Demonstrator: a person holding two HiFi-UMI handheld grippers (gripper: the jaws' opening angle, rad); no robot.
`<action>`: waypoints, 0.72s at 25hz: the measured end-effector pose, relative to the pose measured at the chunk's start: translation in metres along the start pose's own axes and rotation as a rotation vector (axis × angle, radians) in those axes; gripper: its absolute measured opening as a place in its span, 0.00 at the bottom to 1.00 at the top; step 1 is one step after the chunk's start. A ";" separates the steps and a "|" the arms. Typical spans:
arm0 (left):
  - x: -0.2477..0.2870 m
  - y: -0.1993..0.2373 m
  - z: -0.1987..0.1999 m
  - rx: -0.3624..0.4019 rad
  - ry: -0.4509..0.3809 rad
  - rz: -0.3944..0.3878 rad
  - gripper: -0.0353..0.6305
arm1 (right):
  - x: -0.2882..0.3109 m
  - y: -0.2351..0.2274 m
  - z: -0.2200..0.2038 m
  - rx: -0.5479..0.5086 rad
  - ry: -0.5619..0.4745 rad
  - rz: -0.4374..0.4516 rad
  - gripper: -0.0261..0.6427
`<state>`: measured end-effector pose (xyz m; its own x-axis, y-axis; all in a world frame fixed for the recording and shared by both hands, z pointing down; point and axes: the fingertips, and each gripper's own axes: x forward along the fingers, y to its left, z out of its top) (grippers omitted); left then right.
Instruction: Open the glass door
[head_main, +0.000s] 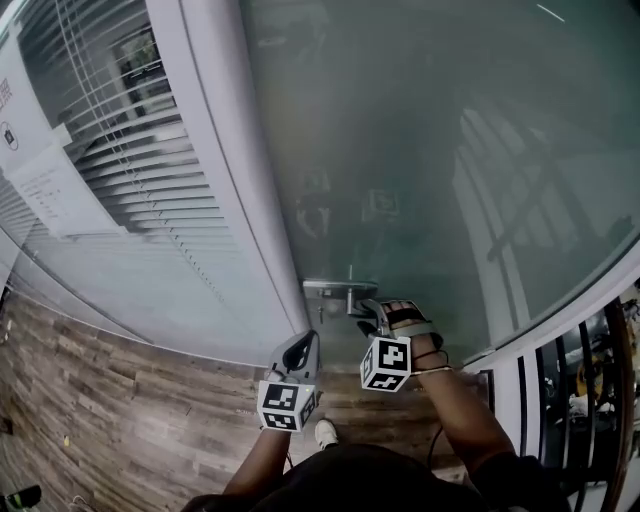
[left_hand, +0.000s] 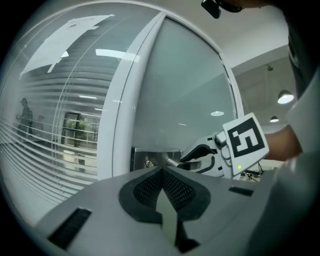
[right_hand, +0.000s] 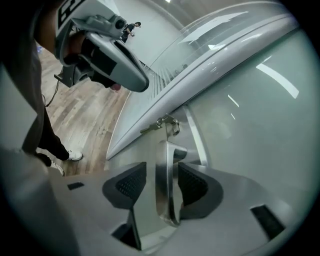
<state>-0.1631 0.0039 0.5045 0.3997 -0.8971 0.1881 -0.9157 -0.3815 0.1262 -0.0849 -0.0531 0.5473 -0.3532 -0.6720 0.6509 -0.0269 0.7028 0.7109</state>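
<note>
My right gripper (head_main: 368, 312) straddles the door handle (right_hand: 165, 180), jaws spread, not pinching. My left gripper (left_hand: 162, 174), pressed together and empty, hovers near the handle.

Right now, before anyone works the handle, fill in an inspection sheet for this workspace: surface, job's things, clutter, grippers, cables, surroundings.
Surface: wood-plank floor under the person.
Job's things: frosted glass door; metal lever handle; a key on a ring sits in the lock next to it.
Clutter: nothing seen.
Grippers: right gripper has its jaws wide apart on either side of the handle, not clamped. Left gripper has its jaws together, empty, short of the door.
Cables: a thin cable hangs from the left gripper.
Surroundings: slatted blinds behind the side pane; a paper notice on that pane.
</note>
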 end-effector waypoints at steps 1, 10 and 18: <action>0.001 0.001 -0.001 -0.003 0.004 -0.004 0.05 | 0.005 0.002 -0.001 -0.012 0.015 0.017 0.33; 0.011 0.012 0.001 0.013 -0.001 -0.045 0.05 | 0.035 0.008 -0.003 -0.049 0.090 0.076 0.23; 0.014 0.018 0.003 0.012 -0.010 -0.088 0.05 | 0.041 -0.007 0.001 -0.040 0.092 -0.071 0.08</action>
<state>-0.1736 -0.0165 0.5064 0.4783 -0.8621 0.1674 -0.8775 -0.4615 0.1306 -0.1003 -0.0854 0.5693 -0.2640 -0.7394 0.6194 -0.0110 0.6444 0.7646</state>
